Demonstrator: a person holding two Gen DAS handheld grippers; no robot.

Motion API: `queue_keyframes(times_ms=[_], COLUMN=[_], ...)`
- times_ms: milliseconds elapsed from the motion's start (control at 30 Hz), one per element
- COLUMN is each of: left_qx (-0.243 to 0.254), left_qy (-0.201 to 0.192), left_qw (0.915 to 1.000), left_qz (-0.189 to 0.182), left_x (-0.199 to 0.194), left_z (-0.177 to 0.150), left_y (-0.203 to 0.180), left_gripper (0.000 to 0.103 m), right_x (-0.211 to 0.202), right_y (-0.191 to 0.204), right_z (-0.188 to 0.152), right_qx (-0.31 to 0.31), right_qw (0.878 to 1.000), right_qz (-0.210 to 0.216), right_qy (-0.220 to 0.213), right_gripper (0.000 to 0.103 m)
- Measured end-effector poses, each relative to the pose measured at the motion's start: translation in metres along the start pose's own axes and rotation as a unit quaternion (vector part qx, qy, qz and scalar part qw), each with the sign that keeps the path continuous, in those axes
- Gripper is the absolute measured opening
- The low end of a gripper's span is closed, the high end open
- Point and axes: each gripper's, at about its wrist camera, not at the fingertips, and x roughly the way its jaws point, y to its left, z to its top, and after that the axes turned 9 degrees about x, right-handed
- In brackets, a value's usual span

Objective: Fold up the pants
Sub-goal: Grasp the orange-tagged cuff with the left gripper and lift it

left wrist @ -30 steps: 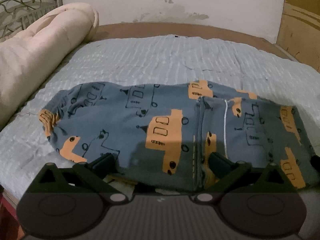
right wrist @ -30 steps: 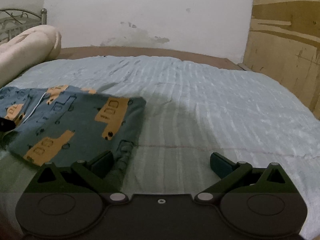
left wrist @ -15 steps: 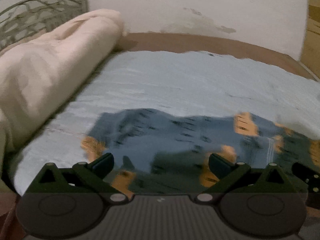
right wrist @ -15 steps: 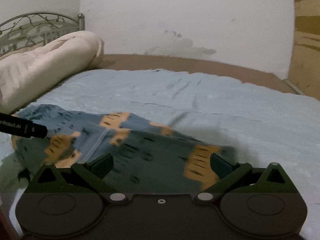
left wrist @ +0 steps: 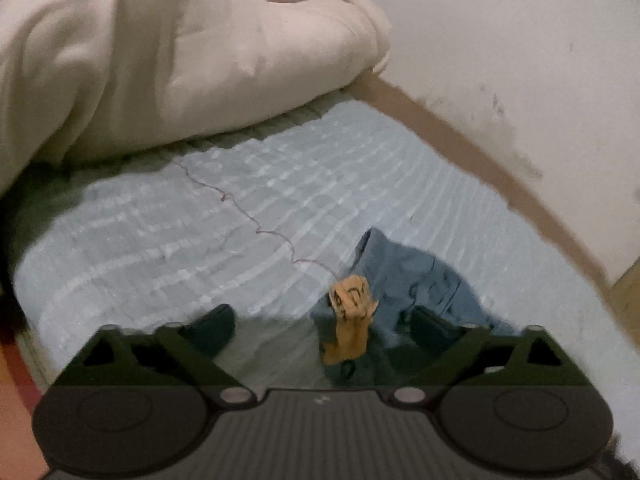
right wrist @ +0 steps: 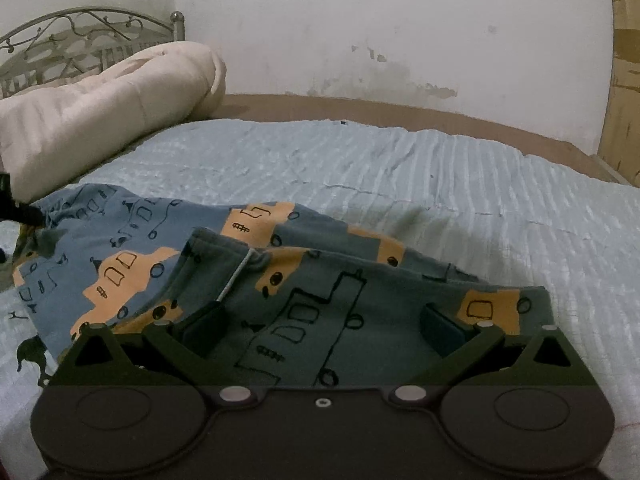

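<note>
The left gripper (left wrist: 322,330) has its jaws wide and closing, with an orange-and-blue bunched end of the pants (left wrist: 352,316) between the fingers, no pad pressing it. The right gripper (right wrist: 322,326) stands wide open over the folded pants (right wrist: 280,280), gripping nothing. The pants lie along the near edge of the bed (right wrist: 440,184), a rolled blanket (right wrist: 104,108) beyond.
</note>
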Motion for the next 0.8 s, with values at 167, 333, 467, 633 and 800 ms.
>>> queue_keyframes(times_ms=[167,333,467,633,800], left_qx=[-0.008,-0.017,-0.058,-0.077,-0.056], left_qy=[-0.001,0.015,0.019,0.018,-0.003], left_qw=[0.9997,0.9991,0.9976,0.9962,0.9981], left_qz=[-0.024,-0.036,-0.034,-0.035,-0.025], left_x=[0.004,0.011,0.013,0.013,0.002], left_z=[-0.01,-0.012,-0.01,-0.01,-0.006], left_y=[0.0,-0.004,0.004,0.008,-0.006], left_gripper=[0.07,0.054,0.035,0.022,0.015], right_x=[-0.001,-0.001,-0.001,-0.001,-0.001], right_y=[-0.004,-0.005,-0.005,-0.005,-0.005], right_z=[-0.001,-0.001,-0.002,-0.002,-0.001], right_qx=[0.01,0.01,0.011,0.011,0.012], right_qw=[1.0,1.0,1.0,1.0,1.0], right_qz=[0.008,0.008,0.01,0.01,0.01], right_qy=[-0.001,-0.002,-0.003,-0.004,-0.005], right_gripper=[0.102,0.102,0.102,0.102,0.102])
